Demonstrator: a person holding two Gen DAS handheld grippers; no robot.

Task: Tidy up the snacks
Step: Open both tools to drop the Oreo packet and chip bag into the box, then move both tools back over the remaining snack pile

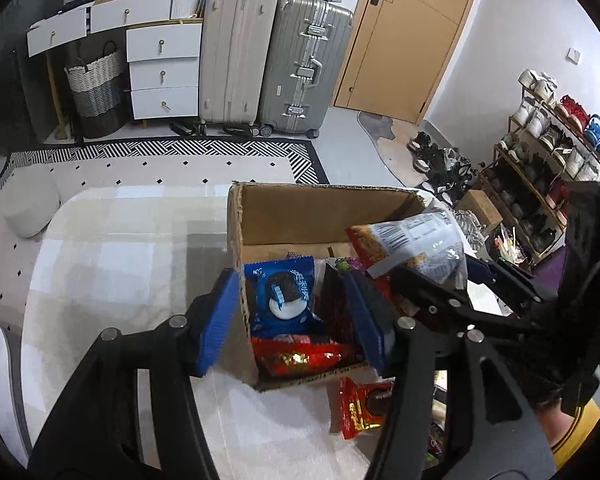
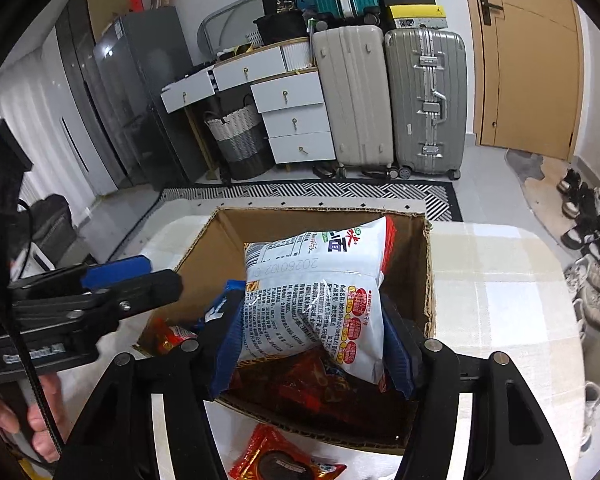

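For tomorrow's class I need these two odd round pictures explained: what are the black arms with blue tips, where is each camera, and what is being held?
No robot here: a person holds two hand-operated grippers, each carrying a wide-angle camera looking along its blue-padded fingers. The left camera shows the left gripper open, straddling the near wall of a cardboard box, holding nothing. The right camera shows the right gripper gripping a white noodle packet above that box. Inside lie a blue cookie packet and red snacks. One red cookie packet lies outside, on the checked tablecloth.
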